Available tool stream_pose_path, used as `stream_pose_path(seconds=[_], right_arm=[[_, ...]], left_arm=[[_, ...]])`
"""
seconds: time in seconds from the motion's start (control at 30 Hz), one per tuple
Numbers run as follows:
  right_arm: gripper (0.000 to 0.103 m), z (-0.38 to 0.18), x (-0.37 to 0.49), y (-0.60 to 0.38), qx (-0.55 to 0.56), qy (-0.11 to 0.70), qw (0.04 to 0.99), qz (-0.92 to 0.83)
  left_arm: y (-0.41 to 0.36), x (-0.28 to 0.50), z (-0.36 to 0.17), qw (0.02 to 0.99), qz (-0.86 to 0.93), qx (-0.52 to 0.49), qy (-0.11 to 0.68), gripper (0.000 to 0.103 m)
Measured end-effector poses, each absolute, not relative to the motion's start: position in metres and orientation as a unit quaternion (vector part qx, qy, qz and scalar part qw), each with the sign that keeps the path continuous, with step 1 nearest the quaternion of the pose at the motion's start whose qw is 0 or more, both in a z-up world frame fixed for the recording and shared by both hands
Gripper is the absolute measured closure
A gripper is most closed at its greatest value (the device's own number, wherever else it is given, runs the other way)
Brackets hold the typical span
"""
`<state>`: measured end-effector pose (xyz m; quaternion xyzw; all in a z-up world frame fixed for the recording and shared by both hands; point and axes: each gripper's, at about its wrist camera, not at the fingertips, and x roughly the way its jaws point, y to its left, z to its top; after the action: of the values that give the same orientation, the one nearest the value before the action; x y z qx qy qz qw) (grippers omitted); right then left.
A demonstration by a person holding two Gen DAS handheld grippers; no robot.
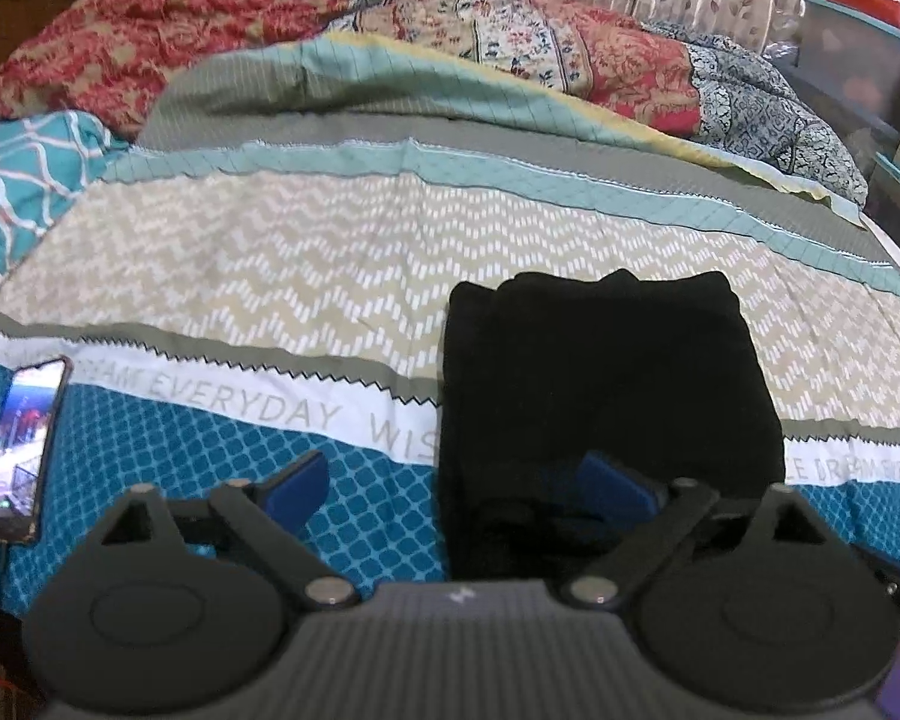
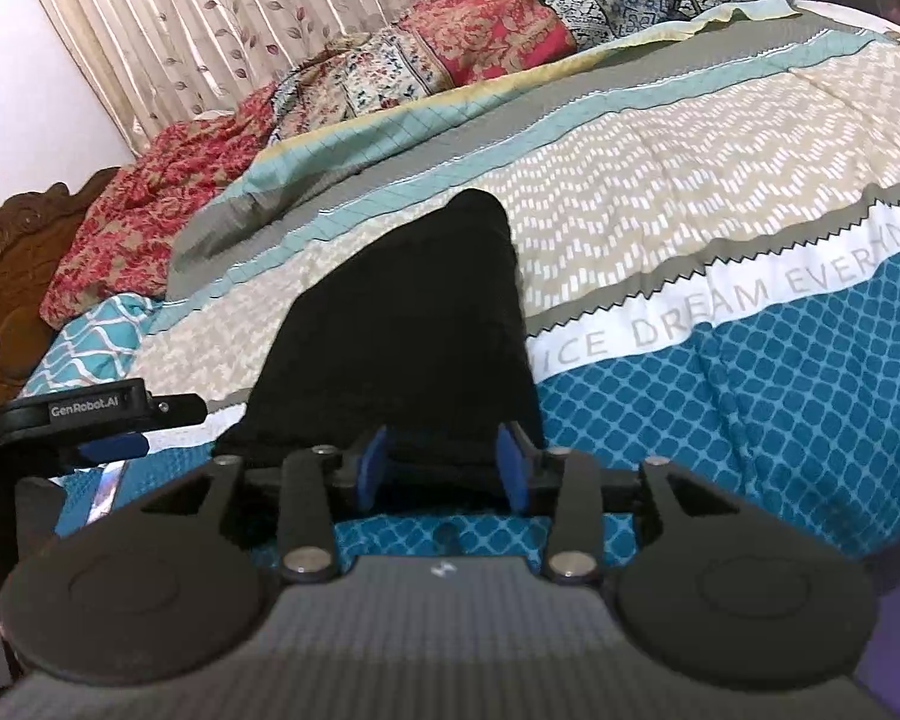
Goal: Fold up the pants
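Observation:
The black pants (image 1: pixel 606 384) lie folded into a compact rectangle on the patterned bedspread (image 1: pixel 270 264). My left gripper (image 1: pixel 456 483) hovers over their near left corner, jaws wide apart; its right pad (image 1: pixel 615 483) is above the black cloth and its left pad (image 1: pixel 297 483) above the blue sheet, with nothing pinched. In the right wrist view the pants (image 2: pixel 408 324) stretch away from my right gripper (image 2: pixel 441 468). Its jaws stand partly apart at the near edge of the cloth, and the pads do not press on it. One blue pad (image 2: pixel 114 447) of the left gripper shows at the left.
A lit phone (image 1: pixel 21 450) with a cable lies on the bed at the left. Rumpled red and floral quilts (image 1: pixel 510 42) are piled along the far side under a curtain. A carved wooden headboard (image 2: pixel 6 276) stands at the left end.

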<state>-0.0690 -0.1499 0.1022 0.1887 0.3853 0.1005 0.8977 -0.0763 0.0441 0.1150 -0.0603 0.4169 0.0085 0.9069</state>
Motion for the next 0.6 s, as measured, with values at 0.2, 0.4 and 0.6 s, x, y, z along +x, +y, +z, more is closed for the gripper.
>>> stream_pose_path(seconds=[0.2,0.4,0.6], right_arm=[[0.055,0.098,-0.073,-0.149,0.202,0.39,0.892,0.11],[0.055,0.097,-0.074,-0.146,0.208,0.394,0.888,0.114],[0.052,0.098,-0.077,-0.144,0.21,0.391,0.888,0.117]], left_arm=[[0.038,-0.085,0.118,0.913,0.016,-0.036,0.405,0.003],[0.033,-0.091,0.116,0.911,0.008,-0.028,0.411,0.0],[0.03,-0.093,0.119,0.915,0.019,-0.007,0.403,0.0]])
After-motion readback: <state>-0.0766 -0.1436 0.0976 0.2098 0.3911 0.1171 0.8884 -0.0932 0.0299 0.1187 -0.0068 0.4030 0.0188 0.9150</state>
